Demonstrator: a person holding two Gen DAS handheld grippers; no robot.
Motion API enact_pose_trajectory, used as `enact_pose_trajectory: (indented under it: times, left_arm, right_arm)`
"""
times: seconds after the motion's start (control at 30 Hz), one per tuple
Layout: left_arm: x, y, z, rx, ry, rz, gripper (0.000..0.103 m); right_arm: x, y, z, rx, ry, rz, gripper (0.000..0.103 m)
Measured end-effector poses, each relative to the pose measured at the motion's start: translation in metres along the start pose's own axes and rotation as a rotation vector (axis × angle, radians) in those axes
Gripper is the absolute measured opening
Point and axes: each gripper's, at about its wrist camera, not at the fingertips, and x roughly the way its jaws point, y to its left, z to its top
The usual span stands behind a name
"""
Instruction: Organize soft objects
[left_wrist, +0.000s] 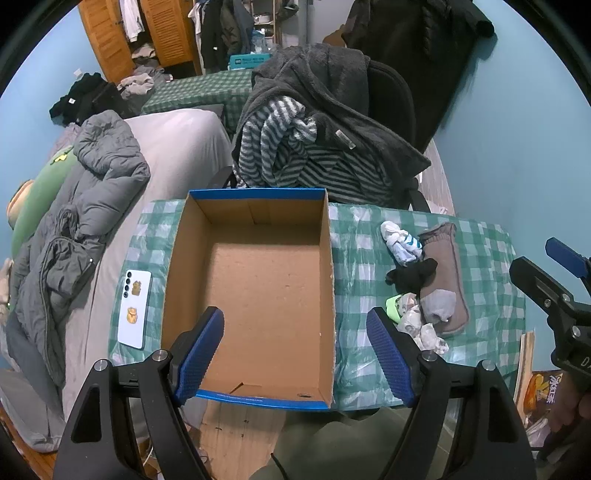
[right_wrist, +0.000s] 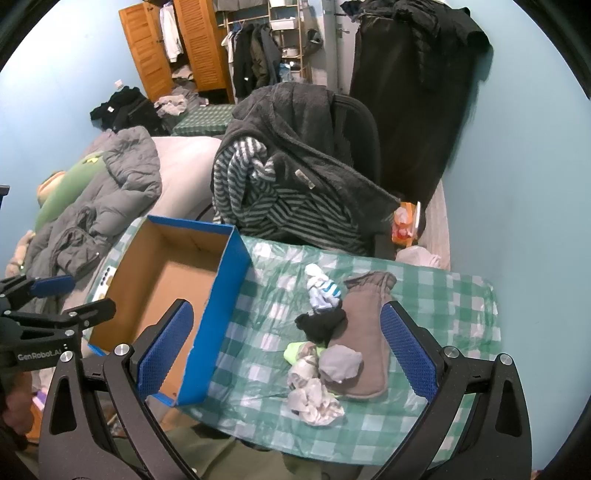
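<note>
An empty cardboard box (left_wrist: 258, 295) with blue outer walls stands on the green checked table (left_wrist: 362, 266); it also shows in the right wrist view (right_wrist: 221, 295). To its right lies a pile of socks: a brown one (right_wrist: 365, 332), a black one (right_wrist: 321, 325), a white-and-blue one (right_wrist: 321, 290), a grey one (right_wrist: 340, 363) and pale patterned ones (right_wrist: 314, 398). My left gripper (left_wrist: 295, 354) is open and empty above the box's near end. My right gripper (right_wrist: 288, 354) is open and empty, above the near side of the sock pile.
A white phone (left_wrist: 135, 308) lies on the table left of the box. A chair draped with a dark fleece and striped clothes (left_wrist: 306, 140) stands behind the table. A bed with a grey jacket (left_wrist: 81, 206) is on the left. The blue wall is on the right.
</note>
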Motion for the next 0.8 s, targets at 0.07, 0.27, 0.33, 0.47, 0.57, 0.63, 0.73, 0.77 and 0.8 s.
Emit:
enact_pose_trajectory:
  times: [0.07, 0.27, 0.33, 0.47, 0.57, 0.63, 0.73, 0.77, 0.8]
  left_arm:
    - [0.0001, -0.0007, -0.0011, -0.002, 0.001, -0.002, 0.081]
    - [0.0006, -0.0048, -0.0021, 0.007, 0.001, -0.004, 0.081]
    - [0.0005, -0.0066, -0.002, 0.011, 0.0, -0.005, 0.081]
    - [0.001, -0.0078, -0.0016, 0.012, 0.004, -0.005, 0.081]
    - [0.0009, -0.0087, 0.0, 0.015, 0.005, -0.007, 0.081]
    - [0.0011, -0.0089, 0.0002, 0.015, 0.004, -0.006, 0.081]
    - [0.0015, -0.0091, 0.0003, 0.015, 0.006, -0.005, 0.081]
    - [0.0013, -0.009, 0.0001, 0.014, 0.006, -0.006, 0.081]
    - [0.0011, -0.0088, 0.0003, 0.012, 0.005, -0.005, 0.081]
  right_arm:
    - [0.0003, -0.0006, -0.0005, 0.001, 0.0, -0.002, 0.101]
    - [-0.0005, -0.002, -0.0008, 0.004, 0.003, -0.002, 0.101]
    - [-0.0009, -0.0023, -0.0009, 0.004, 0.002, -0.003, 0.101]
    - [-0.0013, -0.0035, -0.0013, 0.003, 0.003, -0.001, 0.101]
    - [-0.0015, -0.0046, -0.0017, 0.004, 0.004, 0.001, 0.101]
    - [-0.0016, -0.0051, -0.0019, 0.005, 0.004, 0.0, 0.101]
    - [-0.0019, -0.006, -0.0022, 0.003, 0.004, 0.002, 0.101]
    - [-0.002, -0.0058, -0.0023, 0.002, 0.004, 0.002, 0.101]
    - [-0.0019, -0.0057, -0.0024, 0.002, 0.004, 0.001, 0.101]
